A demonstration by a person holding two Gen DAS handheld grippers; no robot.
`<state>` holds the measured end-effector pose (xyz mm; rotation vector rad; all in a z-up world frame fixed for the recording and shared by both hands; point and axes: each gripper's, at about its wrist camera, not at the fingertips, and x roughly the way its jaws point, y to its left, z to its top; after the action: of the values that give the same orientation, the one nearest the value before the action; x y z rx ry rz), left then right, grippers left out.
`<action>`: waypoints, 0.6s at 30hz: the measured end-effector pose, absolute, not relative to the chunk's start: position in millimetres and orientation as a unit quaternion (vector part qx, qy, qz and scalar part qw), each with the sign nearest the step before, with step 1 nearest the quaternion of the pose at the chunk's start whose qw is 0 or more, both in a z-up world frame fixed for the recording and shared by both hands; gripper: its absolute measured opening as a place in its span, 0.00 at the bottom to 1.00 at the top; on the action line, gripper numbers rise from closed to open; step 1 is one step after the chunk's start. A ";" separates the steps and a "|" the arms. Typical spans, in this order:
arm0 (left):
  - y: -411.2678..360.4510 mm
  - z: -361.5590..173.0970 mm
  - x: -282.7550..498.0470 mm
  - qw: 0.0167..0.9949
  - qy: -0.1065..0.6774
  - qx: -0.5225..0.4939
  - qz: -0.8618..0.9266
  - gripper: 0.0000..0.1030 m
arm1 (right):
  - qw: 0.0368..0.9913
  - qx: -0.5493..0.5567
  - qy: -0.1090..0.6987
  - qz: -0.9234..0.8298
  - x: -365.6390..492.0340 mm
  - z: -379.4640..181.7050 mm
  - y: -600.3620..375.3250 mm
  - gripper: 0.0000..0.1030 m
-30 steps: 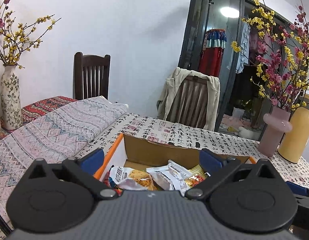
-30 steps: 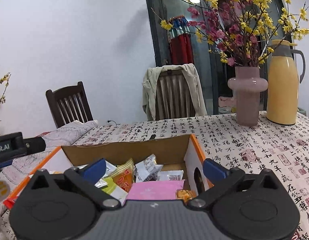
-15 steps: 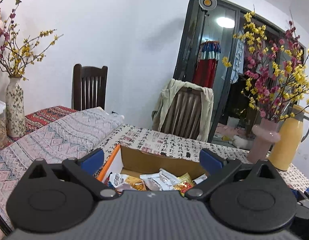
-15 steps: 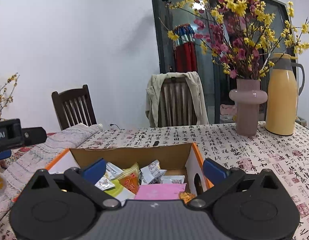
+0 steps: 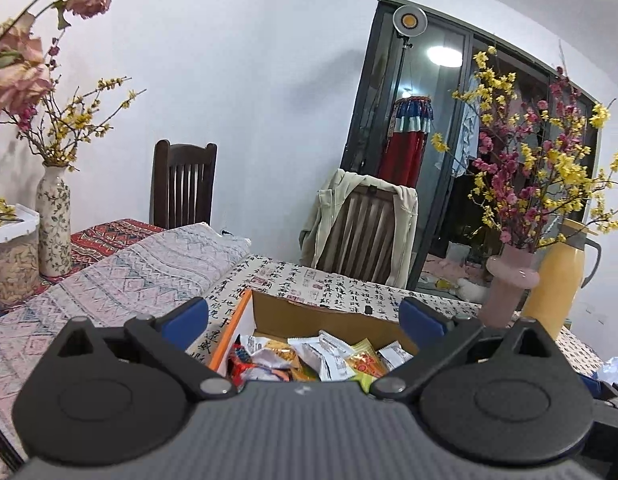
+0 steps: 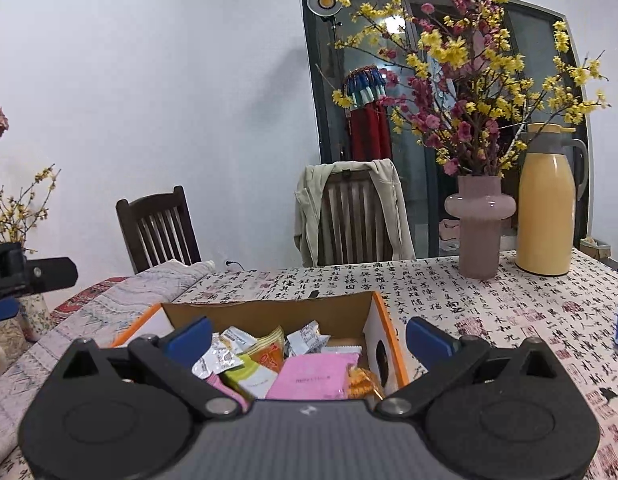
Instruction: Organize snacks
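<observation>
The left gripper (image 5: 304,318) has its two blue fingertips wide apart and nothing is between them. It hangs above the near side of a cardboard box (image 5: 325,318) with an orange rim. The right gripper (image 6: 307,338) is in the same condition: the blue tips are spread and empty, above the same cardboard box (image 6: 269,312).

Inside the box lies a loose heap of snack packets (image 5: 329,358). From the right side one can see a flat pink packet (image 6: 315,376) on top near the right wall of the box, a yellow-green packet (image 6: 251,374) just beside it on the left, an orange packet (image 6: 269,350) behind them and some silver-white wrappers (image 6: 219,354) toward the left wall.

The box stands on a tablecloth (image 6: 489,312) printed with black calligraphy, near the front edge of the tabletop. Toward the far right corner of the tabletop stand a pink vase (image 6: 480,226) with red and yellow blossom branches and, just beside it, a yellow thermos jug (image 6: 547,208). At the left end of the tabletop a pale patterned cloth (image 5: 121,280) is laid, and at its far left edge stands a slim flowered vase (image 5: 53,224). Behind the far edge are a dark wooden chair (image 5: 183,186) and another chair with a beige jacket (image 6: 351,212) over its back.
</observation>
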<state>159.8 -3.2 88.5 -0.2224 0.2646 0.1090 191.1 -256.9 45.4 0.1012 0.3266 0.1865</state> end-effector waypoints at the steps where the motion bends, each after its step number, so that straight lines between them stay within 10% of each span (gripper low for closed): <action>1: -2.8 88.9 153.8 0.984 0.131 -0.110 0.053 1.00 | 0.981 0.050 0.161 0.092 185.0 46.0 -258.0 1.00; 18: -3.3 78.3 57.3 0.988 0.138 -0.067 0.014 1.00 | 0.982 0.048 0.150 0.107 86.0 47.3 -267.8 1.00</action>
<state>57.3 -3.3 78.3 -0.1354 0.2772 0.0279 86.0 -267.8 47.2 0.0964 0.3027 0.2161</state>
